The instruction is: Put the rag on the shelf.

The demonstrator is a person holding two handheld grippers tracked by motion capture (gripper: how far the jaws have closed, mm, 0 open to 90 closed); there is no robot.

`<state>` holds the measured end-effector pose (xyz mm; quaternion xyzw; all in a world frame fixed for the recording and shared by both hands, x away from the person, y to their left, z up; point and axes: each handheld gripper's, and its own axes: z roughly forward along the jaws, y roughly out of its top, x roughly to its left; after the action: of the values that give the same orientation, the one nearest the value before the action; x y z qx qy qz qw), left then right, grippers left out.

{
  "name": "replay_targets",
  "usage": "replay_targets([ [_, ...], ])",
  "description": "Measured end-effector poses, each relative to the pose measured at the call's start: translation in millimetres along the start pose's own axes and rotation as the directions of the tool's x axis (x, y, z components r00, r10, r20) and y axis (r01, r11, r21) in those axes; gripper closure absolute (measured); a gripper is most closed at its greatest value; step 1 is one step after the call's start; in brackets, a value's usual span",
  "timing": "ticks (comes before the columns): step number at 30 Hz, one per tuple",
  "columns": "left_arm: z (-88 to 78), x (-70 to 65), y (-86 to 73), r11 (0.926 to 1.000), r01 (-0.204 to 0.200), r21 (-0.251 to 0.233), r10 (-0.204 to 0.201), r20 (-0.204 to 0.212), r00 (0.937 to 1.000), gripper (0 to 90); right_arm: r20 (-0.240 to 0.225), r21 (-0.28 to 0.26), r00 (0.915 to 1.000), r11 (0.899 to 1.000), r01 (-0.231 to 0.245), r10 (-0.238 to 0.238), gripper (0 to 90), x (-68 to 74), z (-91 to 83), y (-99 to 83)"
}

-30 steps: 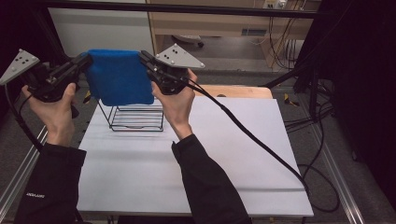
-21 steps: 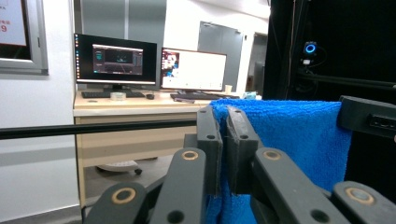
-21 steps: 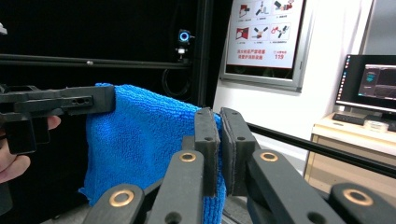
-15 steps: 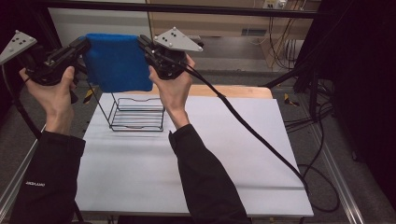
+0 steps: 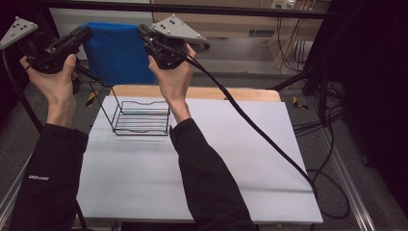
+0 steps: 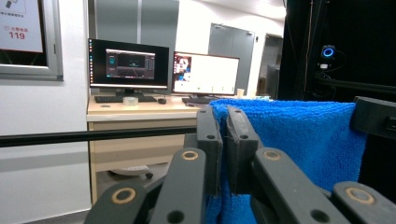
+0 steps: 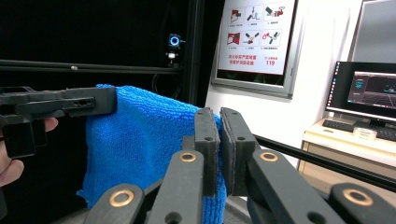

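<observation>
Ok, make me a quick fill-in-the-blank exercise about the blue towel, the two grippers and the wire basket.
1. The towel stretched between the grippers is ____ in colour.
2. The left gripper and right gripper each pinch a top ____ of the towel.
3. The wire basket stands on the ____, under the towel.

Missing words: blue; corner; table

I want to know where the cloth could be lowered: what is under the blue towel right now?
Below the hanging blue towel stands an empty black wire basket on the white table. The towel's lower edge covers part of the floor beyond the table.
</observation>
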<state>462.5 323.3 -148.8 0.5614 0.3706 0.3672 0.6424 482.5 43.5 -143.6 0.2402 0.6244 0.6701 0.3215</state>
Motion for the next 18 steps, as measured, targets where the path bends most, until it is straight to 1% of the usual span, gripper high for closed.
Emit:
replay_targets([
  [1,1.9,0.7,0.5,1.0,0.002,-0.001,-0.002,-0.002,1.0,85.4,0.002,0.0,1.0,1.0,-0.008,0.008,86.5,-1.7,2.8,0.3],
  [5,9.0,5.9,1.3,1.0,0.005,-0.003,-0.005,-0.004,1.0,85.4,0.001,-0.001,0.9999,1.0,-0.01,0.01,86.5,-4.2,7.1,-0.4],
  [7,12.5,9.2,0.2,0.9999,0.016,-0.002,-0.016,-0.003,0.9999,85.5,0.002,0.001,0.9999,1.0,-0.01,0.01,86.5,-6.5,11.9,-1.8],
  [12,21.0,14.6,-3.5,0.9999,0.01,0.01,-0.009,-0.02,0.9998,85.4,0.002,0.009,0.9999,1.0,-0.011,0.011,86.5,-9.0,18.3,-4.4],
  [14,23.7,17.1,-4.4,0.9998,0.019,0.006,-0.019,-0.018,0.9997,85.4,0.005,0.015,0.9999,1.0,-0.015,0.015,86.5,-11.7,23.0,-7.4],
  [18,28.6,20.2,-6.7,0.9999,0.001,0.017,-0.001,-0.025,0.9997,85.4,0.003,0.031,0.9998,0.999,-0.021,0.021,86.5,-15.8,28.4,-12.0],
])
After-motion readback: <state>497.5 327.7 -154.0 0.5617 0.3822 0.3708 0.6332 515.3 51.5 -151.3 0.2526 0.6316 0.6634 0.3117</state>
